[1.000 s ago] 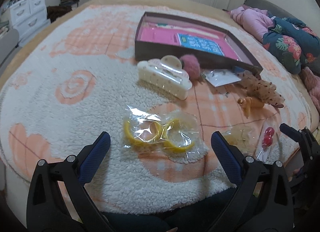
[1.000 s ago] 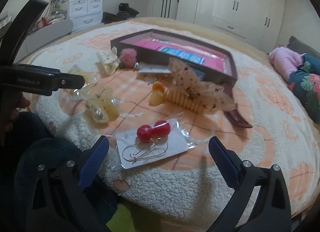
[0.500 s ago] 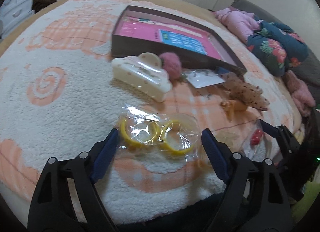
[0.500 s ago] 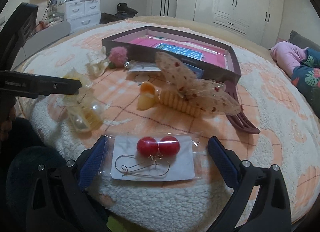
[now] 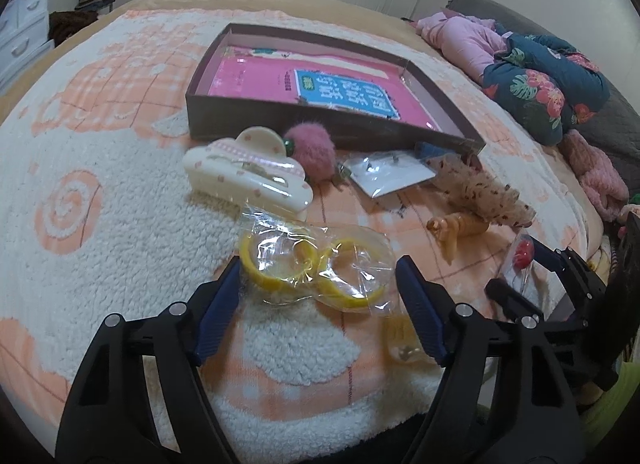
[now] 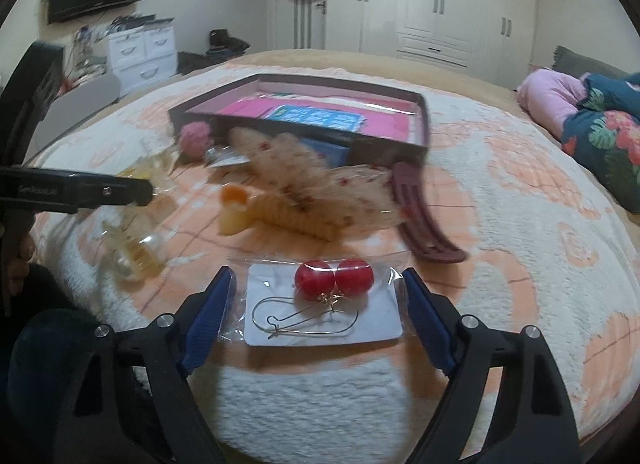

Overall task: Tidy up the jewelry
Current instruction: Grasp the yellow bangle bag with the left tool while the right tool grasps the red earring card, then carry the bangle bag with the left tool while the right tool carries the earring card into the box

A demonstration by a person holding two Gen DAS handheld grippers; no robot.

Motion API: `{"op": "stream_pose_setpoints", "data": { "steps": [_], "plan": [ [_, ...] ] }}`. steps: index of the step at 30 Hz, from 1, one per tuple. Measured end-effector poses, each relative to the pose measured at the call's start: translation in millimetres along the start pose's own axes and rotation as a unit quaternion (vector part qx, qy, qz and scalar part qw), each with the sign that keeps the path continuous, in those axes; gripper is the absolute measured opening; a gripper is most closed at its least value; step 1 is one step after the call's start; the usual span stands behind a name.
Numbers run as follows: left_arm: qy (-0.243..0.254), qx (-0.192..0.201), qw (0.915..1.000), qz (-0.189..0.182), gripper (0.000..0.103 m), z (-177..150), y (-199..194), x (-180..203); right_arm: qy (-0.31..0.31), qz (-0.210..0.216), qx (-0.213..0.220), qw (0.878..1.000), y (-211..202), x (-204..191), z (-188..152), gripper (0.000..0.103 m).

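Lying between the spread fingers of the left gripper: bagged yellow bangles, light, crinkly, slippery (pinch the rings, not film). Right gripper, likewise agape, straddles carded red earrings; box beyond.

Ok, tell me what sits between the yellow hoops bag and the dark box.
In the left wrist view, the cream hair claw lies between the yellow hoops bag and the dark box.

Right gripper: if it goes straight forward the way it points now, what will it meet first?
Most likely the clear plastic packet with two red ball earrings, which lies on the fluffy white and orange blanket between the open fingers of the right gripper. Depth is uncertain; the fingers might strike the blanket first.
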State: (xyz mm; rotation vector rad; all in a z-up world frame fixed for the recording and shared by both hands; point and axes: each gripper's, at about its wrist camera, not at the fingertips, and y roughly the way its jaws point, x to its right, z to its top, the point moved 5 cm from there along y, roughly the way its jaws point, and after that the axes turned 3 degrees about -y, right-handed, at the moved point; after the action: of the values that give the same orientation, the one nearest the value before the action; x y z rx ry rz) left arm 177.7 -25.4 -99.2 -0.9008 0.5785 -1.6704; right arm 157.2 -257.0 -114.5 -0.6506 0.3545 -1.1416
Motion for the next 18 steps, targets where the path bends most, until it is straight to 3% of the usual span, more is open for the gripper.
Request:
{"op": "stream_pose_setpoints", "data": {
  "steps": [9, 18],
  "plan": [
    [-0.006, 0.030, 0.9992, -0.026, 0.067, 10.5, -27.0, 12.0, 0.042, -0.019, 0.018, 0.999, -21.5, 31.9, 8.2, 0.081],
    [-0.010, 0.067, 0.9970, -0.038, 0.067, 49.1, -31.7, 21.8, 0.049, -0.035, 0.036, 0.998, -34.0, 55.5, 37.6, 0.081]
  ]
}}
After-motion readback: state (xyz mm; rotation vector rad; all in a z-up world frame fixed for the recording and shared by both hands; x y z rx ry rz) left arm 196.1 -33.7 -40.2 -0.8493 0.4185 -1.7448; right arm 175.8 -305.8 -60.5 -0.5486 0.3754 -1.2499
